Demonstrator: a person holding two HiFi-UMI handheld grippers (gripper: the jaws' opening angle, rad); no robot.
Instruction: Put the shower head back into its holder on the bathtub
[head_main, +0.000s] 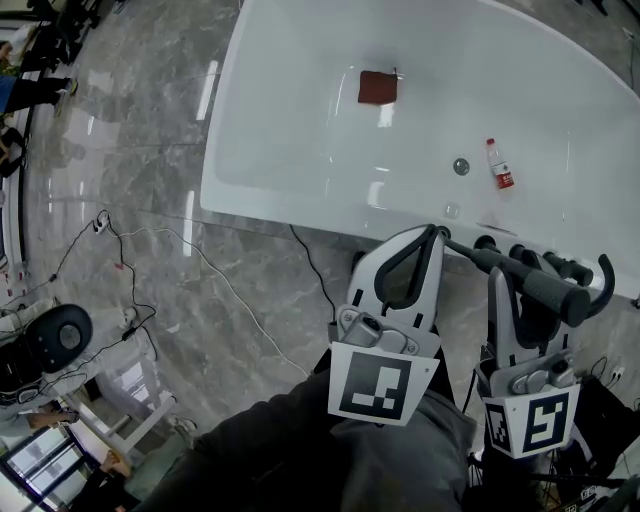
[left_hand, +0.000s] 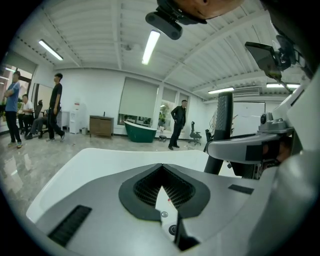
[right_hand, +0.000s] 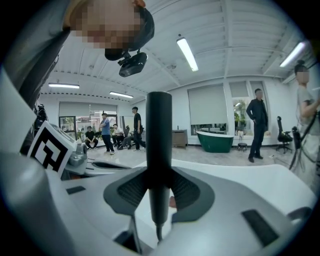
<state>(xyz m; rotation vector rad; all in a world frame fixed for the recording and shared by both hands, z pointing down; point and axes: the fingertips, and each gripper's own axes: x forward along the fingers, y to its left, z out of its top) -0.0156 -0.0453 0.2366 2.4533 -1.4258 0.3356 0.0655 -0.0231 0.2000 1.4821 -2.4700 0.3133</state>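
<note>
Your left tongs (head_main: 431, 238) are closed tip to tip with nothing between them, at the near rim of the bathtub (head_main: 290, 210). Your right tongs (head_main: 520, 284) are clamped on the dark handle of the shower head (head_main: 548, 290), which lies crosswise above that rim, just beside the dark fittings (head_main: 517, 251). Farther in, a bottle (head_main: 500, 164) lies on the tub floor near the drain (head_main: 461, 166). Beyond them sits a red-brown square pad (head_main: 377, 87).

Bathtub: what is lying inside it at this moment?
A reddish-brown square pad, a small red-labelled bottle and the drain. The shower head covers only the near rim of the bathtub; the right end is out of frame.
</note>
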